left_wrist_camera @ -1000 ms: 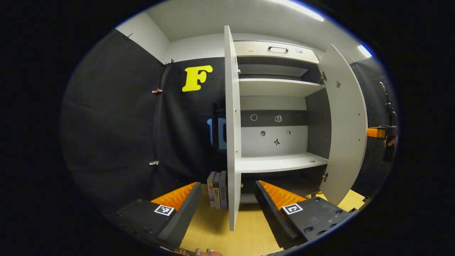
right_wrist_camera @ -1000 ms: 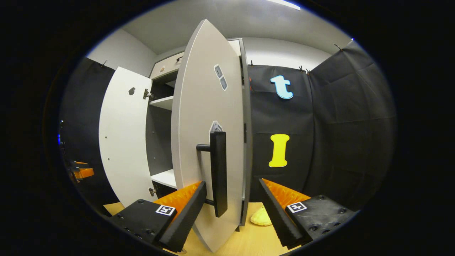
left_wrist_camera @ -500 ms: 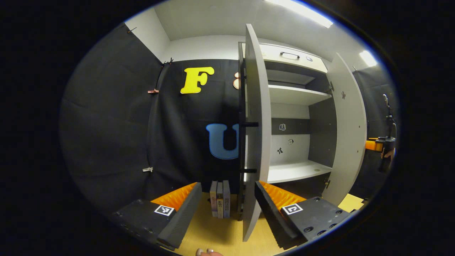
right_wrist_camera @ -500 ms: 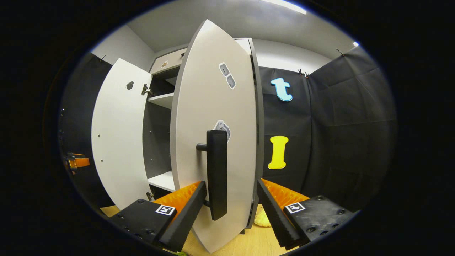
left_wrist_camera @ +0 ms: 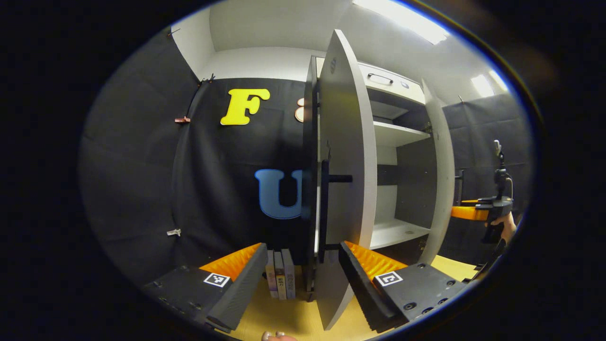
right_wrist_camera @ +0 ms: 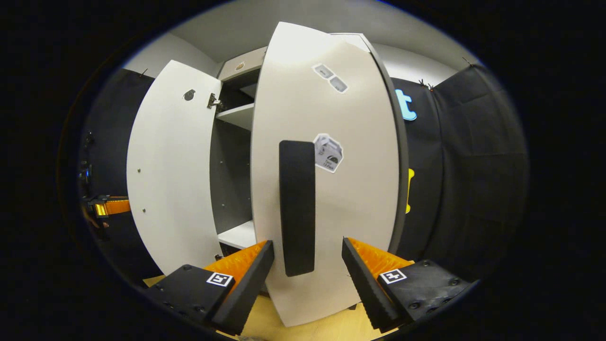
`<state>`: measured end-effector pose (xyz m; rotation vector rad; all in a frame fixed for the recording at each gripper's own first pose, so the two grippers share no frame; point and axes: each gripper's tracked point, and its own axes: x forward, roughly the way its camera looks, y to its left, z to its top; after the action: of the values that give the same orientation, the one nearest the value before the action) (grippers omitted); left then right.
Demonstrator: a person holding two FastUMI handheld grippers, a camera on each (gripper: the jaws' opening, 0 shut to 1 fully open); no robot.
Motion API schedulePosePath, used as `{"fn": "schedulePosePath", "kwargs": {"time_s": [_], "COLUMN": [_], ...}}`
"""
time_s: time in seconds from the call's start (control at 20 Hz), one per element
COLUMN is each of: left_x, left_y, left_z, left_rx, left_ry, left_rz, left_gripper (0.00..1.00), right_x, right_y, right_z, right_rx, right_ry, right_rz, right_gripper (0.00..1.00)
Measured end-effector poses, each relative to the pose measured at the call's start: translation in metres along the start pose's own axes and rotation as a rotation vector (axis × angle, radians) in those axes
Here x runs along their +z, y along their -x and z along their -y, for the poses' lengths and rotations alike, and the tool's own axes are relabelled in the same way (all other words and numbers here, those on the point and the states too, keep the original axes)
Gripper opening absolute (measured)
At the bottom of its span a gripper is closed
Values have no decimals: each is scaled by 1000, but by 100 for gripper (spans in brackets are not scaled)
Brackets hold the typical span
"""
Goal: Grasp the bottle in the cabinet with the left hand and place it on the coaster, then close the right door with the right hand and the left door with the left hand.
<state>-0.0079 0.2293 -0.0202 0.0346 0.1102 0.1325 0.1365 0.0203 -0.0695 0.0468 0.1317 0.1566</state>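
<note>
R gripper (right_wrist_camera: 307, 265) is wide open, holding nothing; its fingers straddle the black handle (right_wrist_camera: 297, 207) of the right door (right_wrist_camera: 350, 199), handle at 12 o'clock and very close, neither pad visibly touching it. That door is partly swung, its face toward the cam. Cabinet (right_wrist_camera: 230, 180) interior shows at 10 o'clock, shelves bare from here. Left door (right_wrist_camera: 165, 170) stands open at 9–10 o'clock, and the other gripper sits small at the 9 o'clock edge.

L gripper (left_wrist_camera: 300, 267) is also wide open and empty. The left door's leading edge sits between its fingers at 12–1 o'clock, handle (left_wrist_camera: 326, 208) just above; can't tell if the R finger touches the panel. Books (left_wrist_camera: 280, 279) stand on the wood table (left_wrist_camera: 284, 317) at 11–12 o'clock, close in. Further off, bare shelves at 1–2 o'clock, then the right door, then a hand with the R gripper at 3 o'clock.

Bottle and coaster: can't locate either. Judging by the bare shelves, placing seems done and door closing is the step in hand.

Risks, as I judge them:
- Both doors swinging together: leading edges could clash at the centre. Right should land first.
- Open fingers either side of the handle could catch or get pinched as the door seats.
- Too hard a push means slam and rebound, door left ajar.
- L finger could nudge the books.
</note>
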Motion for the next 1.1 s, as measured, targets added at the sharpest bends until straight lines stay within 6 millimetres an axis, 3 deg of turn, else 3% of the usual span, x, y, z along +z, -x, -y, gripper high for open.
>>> {"fn": "schedulePosePath", "kwargs": {"time_s": [0.15, 0.35, 0.65, 0.85, 1.1], "left_x": [1, 3, 3, 2, -3], "left_y": [-2, -6, -7, -9, -21], "left_z": [8, 14, 25, 28, 71], "left_rx": [-52, -91, -119, -124, -122], "left_ry": [7, -45, 11, 4, 36], "left_rz": [2, 2, 16, 14, 6], "left_gripper": [94, 94, 94, 92, 94], "right_x": [13, 25, 25, 30, 37], "right_y": [7, 21, 49, 50, 41], "right_z": [-6, 9, 20, 20, 24], "right_rx": [1, -51, -90, -52, 21], "right_ry": [15, -20, -9, -15, -25], "right_rz": [29, 57, 50, 52, 60], "right_gripper": [98, 98, 98, 98, 98]}}
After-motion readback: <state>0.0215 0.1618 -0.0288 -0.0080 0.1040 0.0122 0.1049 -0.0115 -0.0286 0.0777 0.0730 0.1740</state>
